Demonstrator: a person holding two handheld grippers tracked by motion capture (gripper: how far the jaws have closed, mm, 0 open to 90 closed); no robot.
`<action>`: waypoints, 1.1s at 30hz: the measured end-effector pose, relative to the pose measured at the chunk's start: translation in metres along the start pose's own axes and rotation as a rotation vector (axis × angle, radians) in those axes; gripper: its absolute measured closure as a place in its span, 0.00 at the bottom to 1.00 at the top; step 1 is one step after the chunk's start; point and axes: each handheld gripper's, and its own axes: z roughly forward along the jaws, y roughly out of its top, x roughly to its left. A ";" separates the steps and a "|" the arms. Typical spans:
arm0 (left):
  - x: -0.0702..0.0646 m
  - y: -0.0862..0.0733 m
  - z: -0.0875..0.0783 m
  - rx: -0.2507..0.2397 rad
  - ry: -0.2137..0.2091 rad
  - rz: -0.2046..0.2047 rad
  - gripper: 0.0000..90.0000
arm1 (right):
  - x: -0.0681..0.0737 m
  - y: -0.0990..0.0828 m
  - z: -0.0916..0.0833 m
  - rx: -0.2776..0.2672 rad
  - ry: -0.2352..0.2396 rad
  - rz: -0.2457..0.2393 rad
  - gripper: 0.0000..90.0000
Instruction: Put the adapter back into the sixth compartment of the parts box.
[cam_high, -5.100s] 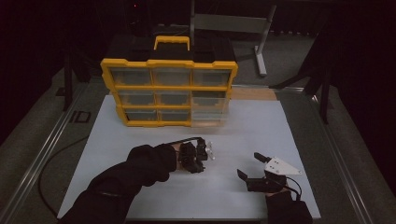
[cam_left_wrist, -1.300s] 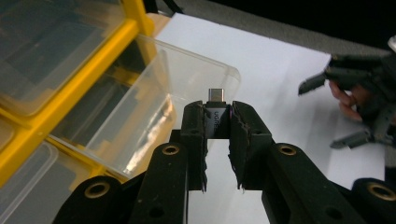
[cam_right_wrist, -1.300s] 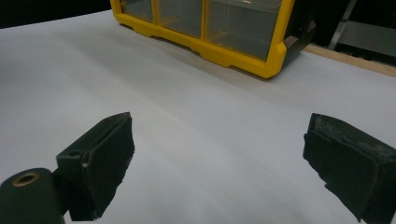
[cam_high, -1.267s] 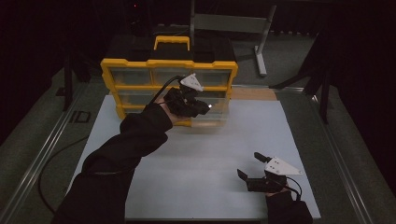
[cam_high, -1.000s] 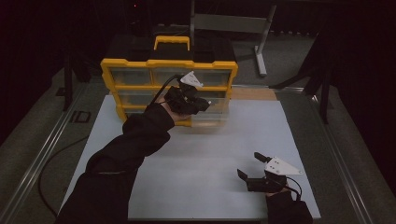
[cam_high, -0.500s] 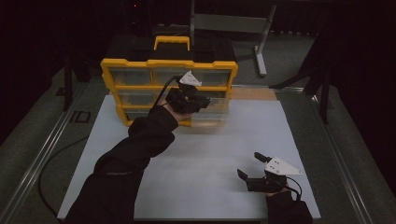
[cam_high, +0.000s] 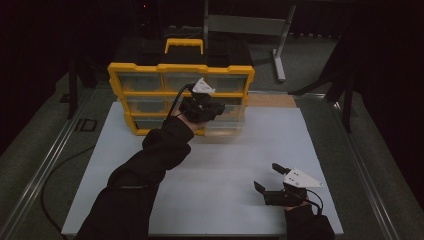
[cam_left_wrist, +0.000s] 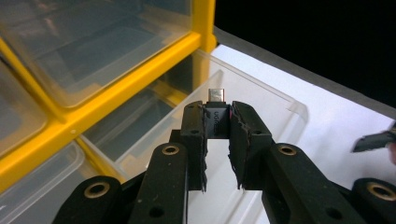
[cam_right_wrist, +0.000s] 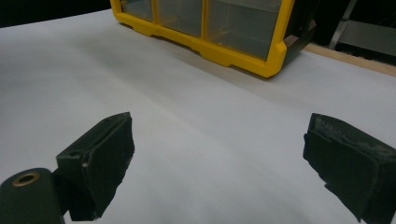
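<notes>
My left gripper (cam_high: 212, 107) is up at the front of the yellow organizer (cam_high: 180, 70), shut on a small black adapter with a metal plug (cam_left_wrist: 215, 95). In the left gripper view the adapter sticks up between the pads and hangs over a clear drawer (cam_left_wrist: 261, 93) pulled out of the organizer's lower right. My right gripper (cam_high: 266, 176) rests near the front right of the white table, open, and nothing lies between its pads (cam_right_wrist: 109, 144).
The organizer's yellow frame (cam_right_wrist: 219, 51) holds several clear drawers and stands at the back of the white tabletop (cam_high: 300, 140). A black case with a yellow handle (cam_high: 184, 44) sits behind it. A metal stand (cam_high: 280, 65) is at the back right.
Five seconds ago the left gripper was low at the table's middle; it has since come up to the organizer's front. Over the last second it barely shifted. The right gripper has not moved.
</notes>
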 end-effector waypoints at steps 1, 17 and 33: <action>0.000 -0.001 0.001 0.000 -0.001 0.000 0.86 | 0.000 0.000 0.000 0.000 0.000 0.000 0.09; 0.003 -0.004 0.007 0.038 0.003 -0.017 0.85 | 0.000 -0.001 0.000 0.002 0.003 0.006 0.09; -0.001 0.002 -0.003 0.027 0.014 -0.013 0.28 | -0.001 -0.001 0.000 0.004 0.005 0.001 0.09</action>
